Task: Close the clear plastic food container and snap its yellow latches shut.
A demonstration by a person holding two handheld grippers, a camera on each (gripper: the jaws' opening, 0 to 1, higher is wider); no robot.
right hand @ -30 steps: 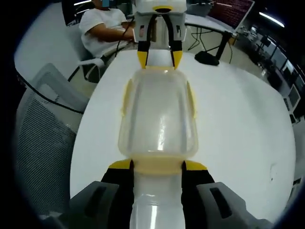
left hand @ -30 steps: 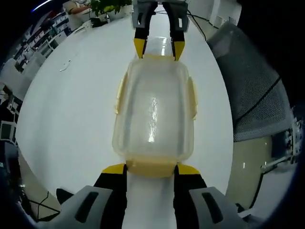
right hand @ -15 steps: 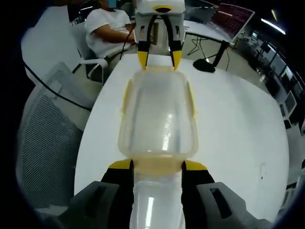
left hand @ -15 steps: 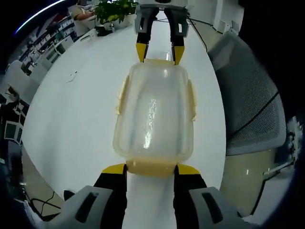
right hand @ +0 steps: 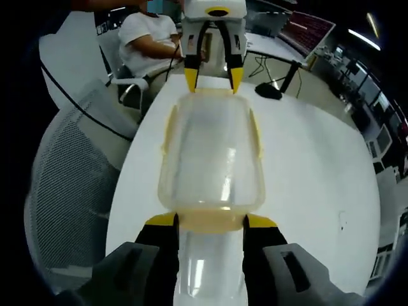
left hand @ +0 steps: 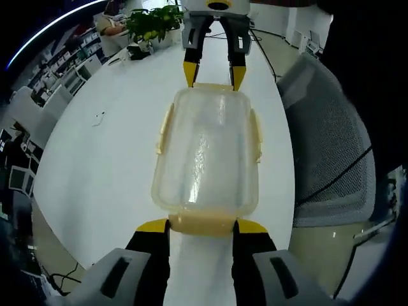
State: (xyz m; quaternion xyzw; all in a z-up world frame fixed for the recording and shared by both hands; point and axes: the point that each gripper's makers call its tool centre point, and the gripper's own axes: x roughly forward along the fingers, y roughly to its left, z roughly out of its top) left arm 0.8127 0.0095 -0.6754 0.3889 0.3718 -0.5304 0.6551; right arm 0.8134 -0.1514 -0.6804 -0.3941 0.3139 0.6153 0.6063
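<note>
The container (left hand: pixel 206 156) is being held up over the white table (left hand: pixel 102 166), gripped from both short ends at once. In the left gripper view, the left gripper (left hand: pixel 201 225) is clamped around the near end latch (left hand: pixel 203 224), yellow tips sitting on either side of that tab. At the far end the right gripper (left hand: pixel 213 73) is coming in from the top, its tips pinched on the opposite end latch, though it's hard to say how firmly since that spot is small and glary.

The right gripper view is basically the mirror: right gripper (right hand: pixel 210 220) being closed on the near yellow tab (right hand: pixel 210 220), left gripper (right hand: pixel 213 77) gripping the far end of the container (right hand: pixel 211 153). The lid looks seated on top, and the side latches (left hand: pixel 257 134) along the long edges are being shown flared out a bit rather than pressed flat.

A mesh chair (right hand: pixel 70 185) is sitting beside the table (right hand: pixel 319 172), a person (right hand: pixel 150 38) in a white shirt is being seen at the far side, and a plant (left hand: pixel 150 22) is on the far end.
</note>
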